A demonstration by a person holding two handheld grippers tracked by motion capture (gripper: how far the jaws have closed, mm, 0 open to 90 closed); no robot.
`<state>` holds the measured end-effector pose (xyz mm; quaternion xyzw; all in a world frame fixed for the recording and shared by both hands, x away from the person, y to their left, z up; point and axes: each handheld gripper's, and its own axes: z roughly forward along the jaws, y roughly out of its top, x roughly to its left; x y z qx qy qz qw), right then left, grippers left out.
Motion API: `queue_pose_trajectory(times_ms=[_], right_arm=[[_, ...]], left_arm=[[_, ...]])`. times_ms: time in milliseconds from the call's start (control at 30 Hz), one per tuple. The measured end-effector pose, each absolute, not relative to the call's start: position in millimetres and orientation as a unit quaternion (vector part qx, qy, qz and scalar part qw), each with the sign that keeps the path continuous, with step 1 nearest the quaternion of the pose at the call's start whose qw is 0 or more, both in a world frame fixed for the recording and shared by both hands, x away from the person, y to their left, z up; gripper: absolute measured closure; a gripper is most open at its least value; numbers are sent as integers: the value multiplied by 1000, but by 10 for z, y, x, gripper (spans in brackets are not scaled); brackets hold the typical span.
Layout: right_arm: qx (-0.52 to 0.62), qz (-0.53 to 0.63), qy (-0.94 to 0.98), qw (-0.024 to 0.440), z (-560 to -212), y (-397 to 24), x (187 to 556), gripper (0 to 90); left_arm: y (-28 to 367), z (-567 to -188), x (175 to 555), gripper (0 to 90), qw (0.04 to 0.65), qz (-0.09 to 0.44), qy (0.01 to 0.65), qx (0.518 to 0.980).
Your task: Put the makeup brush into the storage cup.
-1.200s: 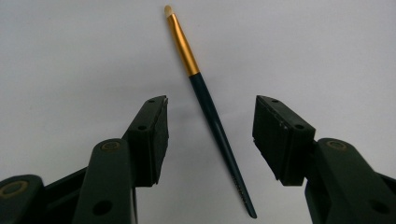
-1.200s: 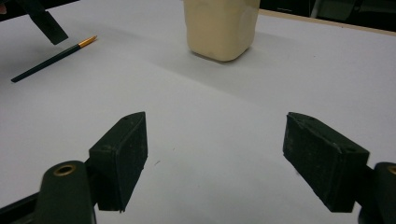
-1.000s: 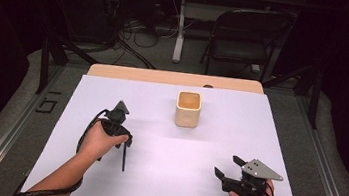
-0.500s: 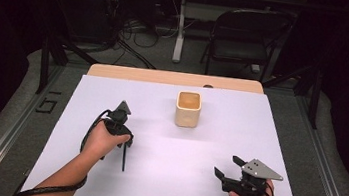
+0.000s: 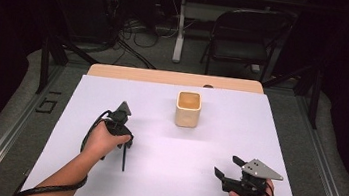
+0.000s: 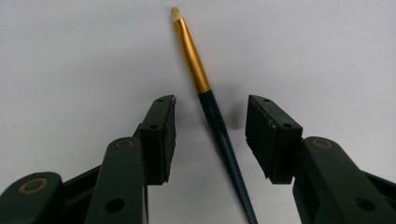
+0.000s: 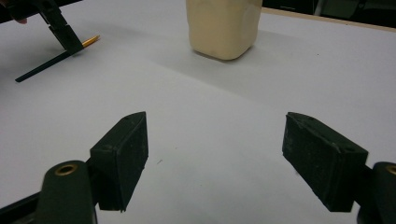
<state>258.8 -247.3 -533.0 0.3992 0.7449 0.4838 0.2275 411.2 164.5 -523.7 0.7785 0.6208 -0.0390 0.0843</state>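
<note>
The brush (image 6: 205, 88) is lying flat on the white table (image 5: 268, 139), between the jaws of our left gripper (image 6: 210, 133), which have just been closing but are not touching it yet. We are keeping the right gripper (image 7: 215, 158) released near the cup (image 5: 188, 109); lifting remains.

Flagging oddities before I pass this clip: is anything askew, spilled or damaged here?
Nothing stands out. The brush lies flat on the white table, whole, between the left gripper's open jaws, untouched. The cream cup stands upright with no spill around it.
</note>
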Motion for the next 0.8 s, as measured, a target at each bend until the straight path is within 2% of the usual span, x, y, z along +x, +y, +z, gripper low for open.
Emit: queue_pose_trajectory(times_ms=[567,800], right_arm=[[399,484,745,227,-5330,-2469,2586,226],[399,484,745,227,-5332,-2467,2586,227]], left_arm=[[1654,-5243,4122,570,85,-37,626,774],[1631,-5238,4128,665,62,-20,623,779]])
